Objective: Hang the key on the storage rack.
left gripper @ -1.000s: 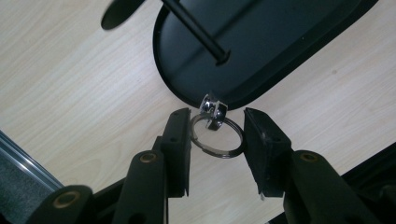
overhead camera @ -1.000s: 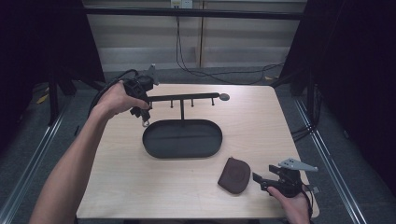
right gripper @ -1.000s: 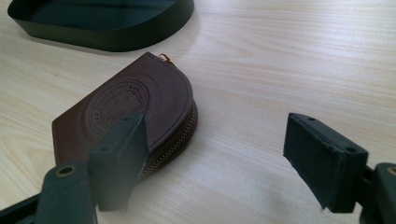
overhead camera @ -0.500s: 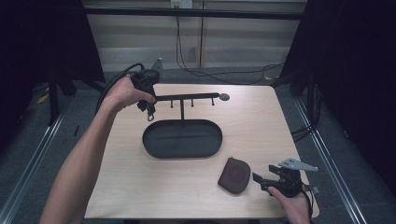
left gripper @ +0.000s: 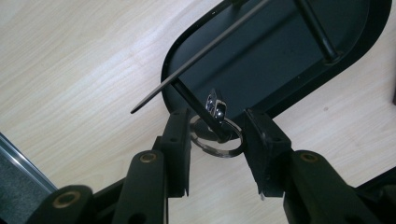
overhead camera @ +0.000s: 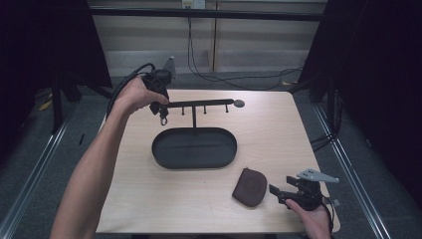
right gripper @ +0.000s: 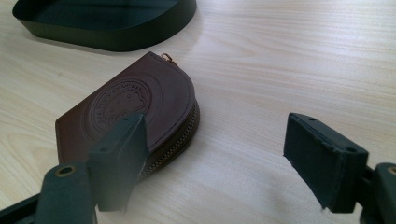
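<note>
A key ring (left gripper: 217, 140) is being hung on the rack's end hook (left gripper: 196, 109) by the closed left gripper (left gripper: 217, 154); the coin pouch (right gripper: 135, 112) is being awaited by the open, empty right gripper (right gripper: 219, 154).

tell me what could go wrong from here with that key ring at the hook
1. The left gripper pinches only the rim of the key ring, which sits around a peg at the end of the rack bar; a slip could drop it into the black tray or onto the table.
2. Pulling sideways might tip the thin rack.
3. The right gripper stands open beside the brown pouch and could nudge it.
</note>
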Motion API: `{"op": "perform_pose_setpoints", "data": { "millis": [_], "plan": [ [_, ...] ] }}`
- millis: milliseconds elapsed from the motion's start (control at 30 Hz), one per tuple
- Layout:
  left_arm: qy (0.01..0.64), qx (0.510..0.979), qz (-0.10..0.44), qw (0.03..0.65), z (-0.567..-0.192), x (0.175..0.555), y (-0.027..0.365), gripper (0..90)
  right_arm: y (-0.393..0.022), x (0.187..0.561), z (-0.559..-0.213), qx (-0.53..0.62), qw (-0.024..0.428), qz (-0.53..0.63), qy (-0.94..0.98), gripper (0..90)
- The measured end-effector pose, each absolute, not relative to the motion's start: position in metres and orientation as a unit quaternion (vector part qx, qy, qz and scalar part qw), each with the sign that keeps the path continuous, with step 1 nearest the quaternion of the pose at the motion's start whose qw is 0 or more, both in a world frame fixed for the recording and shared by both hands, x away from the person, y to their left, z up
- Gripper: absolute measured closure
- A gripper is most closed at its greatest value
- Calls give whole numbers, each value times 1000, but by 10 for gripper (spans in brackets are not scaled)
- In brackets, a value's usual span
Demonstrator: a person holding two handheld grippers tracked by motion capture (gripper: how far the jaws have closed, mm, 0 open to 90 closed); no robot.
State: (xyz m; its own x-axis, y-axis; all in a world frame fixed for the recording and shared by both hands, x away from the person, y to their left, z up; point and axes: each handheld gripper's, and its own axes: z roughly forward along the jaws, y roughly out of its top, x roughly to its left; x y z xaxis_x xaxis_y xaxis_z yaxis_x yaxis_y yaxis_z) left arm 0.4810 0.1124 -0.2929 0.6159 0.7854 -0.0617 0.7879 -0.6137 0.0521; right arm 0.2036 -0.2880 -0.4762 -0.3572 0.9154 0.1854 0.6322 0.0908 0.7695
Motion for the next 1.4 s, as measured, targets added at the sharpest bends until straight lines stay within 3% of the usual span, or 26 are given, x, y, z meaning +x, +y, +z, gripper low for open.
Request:
{"op": "perform_pose_setpoints", "data": {
  "millis": [933, 1400],
  "plan": [
    [448, 893, -11, 46, -312, 479, 115, 558, -288, 204, -476, 538, 175, 405, 718, 216],
    [438, 894, -6, 96, -313, 467, 135, 287, -287, 206, -476, 541, 172, 402, 719, 214]
  ]
}}
